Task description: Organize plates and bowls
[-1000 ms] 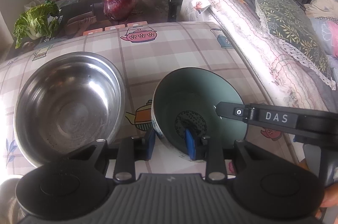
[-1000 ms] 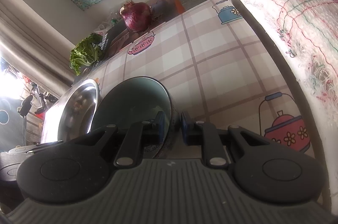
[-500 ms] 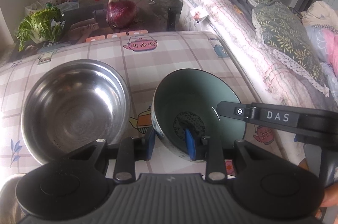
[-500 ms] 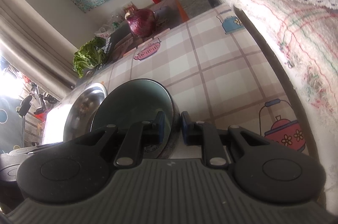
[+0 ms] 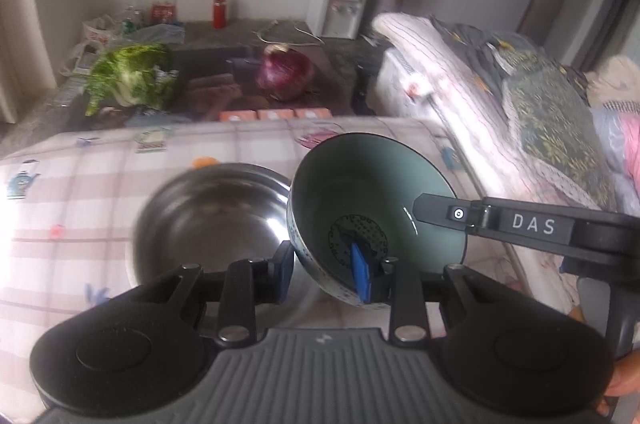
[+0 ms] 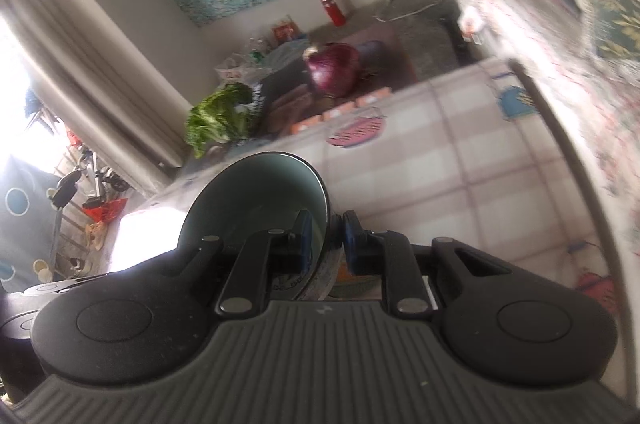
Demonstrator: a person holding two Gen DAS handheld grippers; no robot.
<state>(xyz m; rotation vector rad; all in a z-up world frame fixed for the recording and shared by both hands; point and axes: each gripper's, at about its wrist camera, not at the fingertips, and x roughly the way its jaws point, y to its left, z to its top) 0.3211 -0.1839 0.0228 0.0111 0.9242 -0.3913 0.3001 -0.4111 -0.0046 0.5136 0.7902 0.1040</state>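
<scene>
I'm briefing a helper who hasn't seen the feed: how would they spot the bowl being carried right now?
Find the checked tablecloth with teapot prints. Near its middle sits a shiny steel bowl; just right of it is the green bowl, tilted, its rim pinched by both grippers. It alone is matte green inside, with a dark round pattern at the bottom.

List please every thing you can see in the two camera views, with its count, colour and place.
Ceramic bowl: one, green inside, gripped at its rim by both grippers.
Steel bowl: one, silver, on the tablecloth left of the ceramic bowl.
Tablecloth: one, pink check with teapots.
Red onion: one, purple, far surface.
Leafy cabbage: one, green, far left.
Red bottle: one, by the wall.
Water dispenser: one, white.
Left gripper: black, blue pads.
Right gripper: same.
</scene>
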